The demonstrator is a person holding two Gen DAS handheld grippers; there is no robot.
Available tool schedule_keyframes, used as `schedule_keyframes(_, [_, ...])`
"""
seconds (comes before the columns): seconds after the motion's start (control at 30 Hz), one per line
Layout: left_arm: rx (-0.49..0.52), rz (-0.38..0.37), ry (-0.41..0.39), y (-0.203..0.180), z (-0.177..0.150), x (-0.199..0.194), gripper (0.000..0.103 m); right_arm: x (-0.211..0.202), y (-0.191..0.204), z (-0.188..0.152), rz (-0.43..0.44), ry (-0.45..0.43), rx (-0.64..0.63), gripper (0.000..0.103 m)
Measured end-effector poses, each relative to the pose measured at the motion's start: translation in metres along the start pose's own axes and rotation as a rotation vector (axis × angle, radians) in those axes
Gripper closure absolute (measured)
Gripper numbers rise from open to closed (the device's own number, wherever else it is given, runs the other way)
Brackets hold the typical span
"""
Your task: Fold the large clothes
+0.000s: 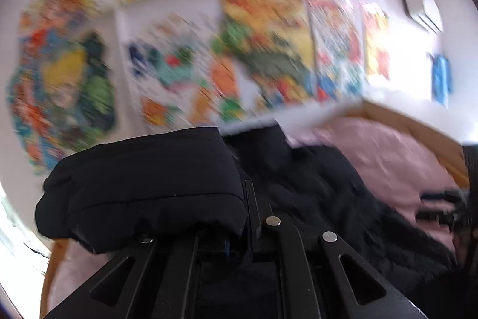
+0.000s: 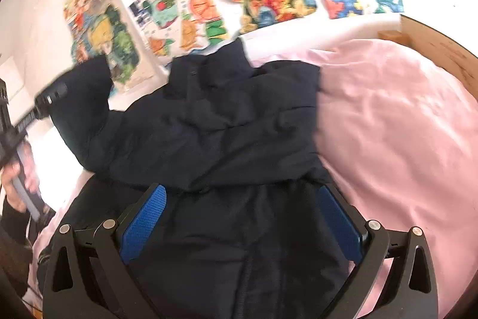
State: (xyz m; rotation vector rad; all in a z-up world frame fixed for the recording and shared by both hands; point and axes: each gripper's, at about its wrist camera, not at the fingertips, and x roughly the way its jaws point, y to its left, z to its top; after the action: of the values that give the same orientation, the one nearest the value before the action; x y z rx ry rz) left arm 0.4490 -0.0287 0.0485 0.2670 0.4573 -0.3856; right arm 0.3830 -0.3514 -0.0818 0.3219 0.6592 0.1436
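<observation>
Navy jacket sprawls mid-frame on pink bedding, folding barely begun. My left gripper pinches the sleeve, lifted at left; right gripper gapes empty.

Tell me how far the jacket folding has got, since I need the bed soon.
Early stage. Done: the dark jacket lies spread on the pink bedding. In hand: the left gripper is shut on one sleeve, lifted off the bed; the right gripper hangs open above the hem. Left: both sleeves and the body folds.
</observation>
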Motion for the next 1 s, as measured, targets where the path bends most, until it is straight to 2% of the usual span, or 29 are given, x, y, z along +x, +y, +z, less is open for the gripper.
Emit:
schedule_keyframes(0.1, [0.056,-0.115,0.157,-0.022,-0.021,0.035,0.093,0.002,-0.010,-0.001,-0.019,-0.012,0.034,0.003])
schedule_keyframes(0.2, [0.140,-0.155,0.287,-0.044,-0.046,0.056,0.093,0.006,-0.018,-0.004,-0.029,-0.018,0.066,0.003])
schedule_keyframes(0.23, [0.152,-0.171,0.308,-0.047,-0.053,0.057,0.092,0.007,-0.020,-0.005,-0.029,-0.015,0.074,0.003])
schedule_keyframes(0.33, [0.154,-0.236,0.344,-0.047,-0.069,0.049,0.076,0.013,-0.026,-0.010,-0.026,-0.004,0.101,0.003])
schedule_keyframes(0.37, [0.150,-0.268,0.349,-0.047,-0.073,0.044,0.061,0.014,-0.027,-0.011,-0.025,0.000,0.106,0.003])
schedule_keyframes(0.4, [0.149,-0.287,0.349,-0.048,-0.074,0.041,0.033,0.017,-0.029,-0.012,-0.024,0.004,0.112,0.003])
schedule_keyframes(0.47, [0.156,-0.304,0.316,-0.050,-0.078,0.028,0.009,0.021,-0.031,-0.016,-0.022,0.014,0.119,0.003])
schedule_keyframes(0.67, [0.161,-0.369,0.323,-0.041,-0.087,-0.003,0.009,0.027,-0.031,-0.021,-0.023,0.028,0.117,0.003])
schedule_keyframes(0.8, [0.087,-0.392,0.286,-0.012,-0.096,-0.034,0.009,0.029,-0.028,-0.023,-0.025,0.040,0.099,0.003])
schedule_keyframes(0.9, [-0.054,-0.328,0.254,0.031,-0.098,-0.051,0.009,0.032,-0.021,-0.022,-0.027,0.059,0.063,0.003])
schedule_keyframes(1.0, [-0.197,-0.204,0.240,0.072,-0.101,-0.051,0.008,0.032,-0.006,-0.016,-0.017,0.072,0.008,0.003])
